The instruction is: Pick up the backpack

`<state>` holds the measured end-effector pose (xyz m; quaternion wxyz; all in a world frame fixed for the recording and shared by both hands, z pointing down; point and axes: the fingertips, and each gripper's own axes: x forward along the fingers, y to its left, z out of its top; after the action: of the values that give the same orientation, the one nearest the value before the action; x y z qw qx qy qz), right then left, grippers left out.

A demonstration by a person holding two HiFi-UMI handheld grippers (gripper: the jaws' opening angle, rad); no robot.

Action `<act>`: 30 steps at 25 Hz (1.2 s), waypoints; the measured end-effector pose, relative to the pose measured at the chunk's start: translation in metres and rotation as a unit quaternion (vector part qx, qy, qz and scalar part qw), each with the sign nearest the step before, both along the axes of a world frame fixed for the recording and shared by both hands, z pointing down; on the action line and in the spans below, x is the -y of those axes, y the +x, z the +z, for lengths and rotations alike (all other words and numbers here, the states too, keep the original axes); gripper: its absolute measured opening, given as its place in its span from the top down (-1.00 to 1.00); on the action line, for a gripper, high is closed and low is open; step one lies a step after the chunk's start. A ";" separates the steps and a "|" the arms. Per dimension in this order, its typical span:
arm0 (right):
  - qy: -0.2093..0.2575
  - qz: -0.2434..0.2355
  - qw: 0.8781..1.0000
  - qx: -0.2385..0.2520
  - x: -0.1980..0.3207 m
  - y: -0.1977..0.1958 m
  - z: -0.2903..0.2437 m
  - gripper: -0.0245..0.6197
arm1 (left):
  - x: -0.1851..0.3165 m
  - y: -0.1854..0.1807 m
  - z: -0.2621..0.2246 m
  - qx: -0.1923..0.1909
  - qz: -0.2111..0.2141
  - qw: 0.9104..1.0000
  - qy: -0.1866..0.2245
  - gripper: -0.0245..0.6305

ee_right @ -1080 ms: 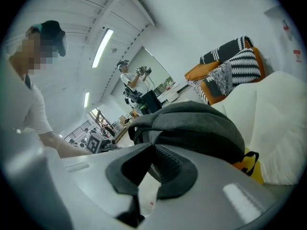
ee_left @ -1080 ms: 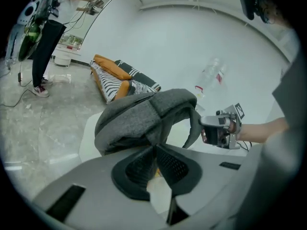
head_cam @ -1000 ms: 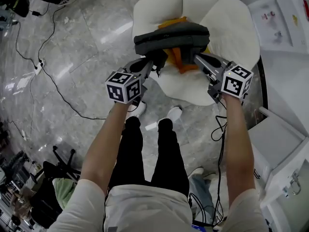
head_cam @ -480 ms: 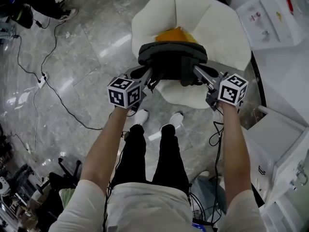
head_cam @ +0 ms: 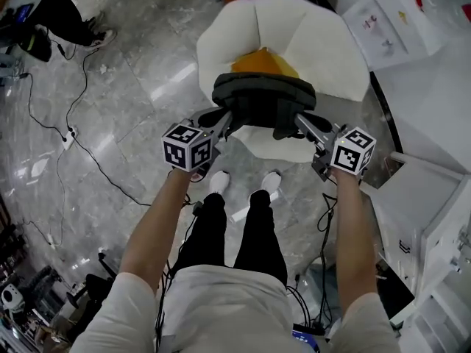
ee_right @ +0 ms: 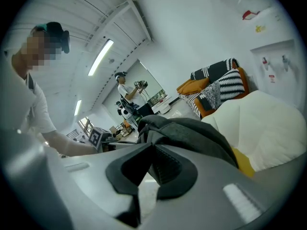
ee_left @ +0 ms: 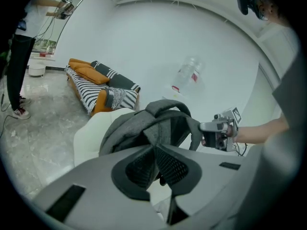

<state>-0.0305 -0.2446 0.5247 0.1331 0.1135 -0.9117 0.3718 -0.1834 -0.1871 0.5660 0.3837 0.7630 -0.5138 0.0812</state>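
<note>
Backpack [head_cam: 263,98]: grey, and the only container here. It is held between the two grippers over the seat of the white chair [head_cam: 324,43]. No view looks into it, so its contents cannot be told.
Chair seat: an orange cushion [head_cam: 263,61] lies on it, just behind the backpack in the head view.
Hidden: the backpack covers the cushion's near part and the middle of the seat. Whether its underside touches the seat cannot be told.
Cut off: the white cabinet [head_cam: 430,197] runs out of the head view at the right edge.
Left hand-held gripper [head_cam: 227,118]: jaws pressed almost together, pinching dark backpack fabric at the bag's left end.
Right hand-held gripper [head_cam: 298,118]: jaws likewise nearly closed, nipping the fabric at the bag's right end.
Hard to make out: in the head view both sets of jaw tips disappear under the backpack's rim.
Floor [head_cam: 110,87]: grey marble with black cables [head_cam: 81,142] trailing across it.
</note>
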 end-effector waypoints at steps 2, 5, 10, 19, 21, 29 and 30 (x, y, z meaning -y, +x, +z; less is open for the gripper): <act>0.004 0.009 1.000 0.005 -0.001 0.003 -0.013 0.86 | 0.001 0.001 -0.014 -0.001 0.006 1.000 0.008 0.87; 0.018 0.025 0.999 0.016 0.000 0.005 -0.034 0.86 | 0.008 0.001 -0.038 0.001 0.019 1.000 0.024 0.87; 0.044 0.041 0.998 0.026 -0.002 0.011 -0.076 0.86 | 0.011 0.004 -0.083 0.009 0.050 0.997 0.051 0.87; 0.079 0.079 0.993 0.034 -0.021 0.007 -0.140 0.86 | 0.006 -0.005 -0.153 0.010 0.080 0.993 0.088 0.87; 0.081 0.089 0.992 0.032 -0.026 0.006 -0.150 0.86 | 0.004 -0.006 -0.164 0.008 0.088 0.992 0.090 0.87; 0.087 0.130 0.987 0.027 -0.053 0.005 -0.181 0.86 | -0.010 -0.012 -0.199 -0.003 0.112 0.989 0.100 0.87; 0.090 0.138 0.986 0.027 -0.055 0.007 -0.184 0.86 | -0.010 -0.010 -0.204 -0.003 0.119 0.987 0.105 0.87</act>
<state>-0.0237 -0.1897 0.3402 0.0452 0.2394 -0.9202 0.3063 -0.1937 -0.1770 0.3622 0.2907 0.8550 -0.4238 0.0698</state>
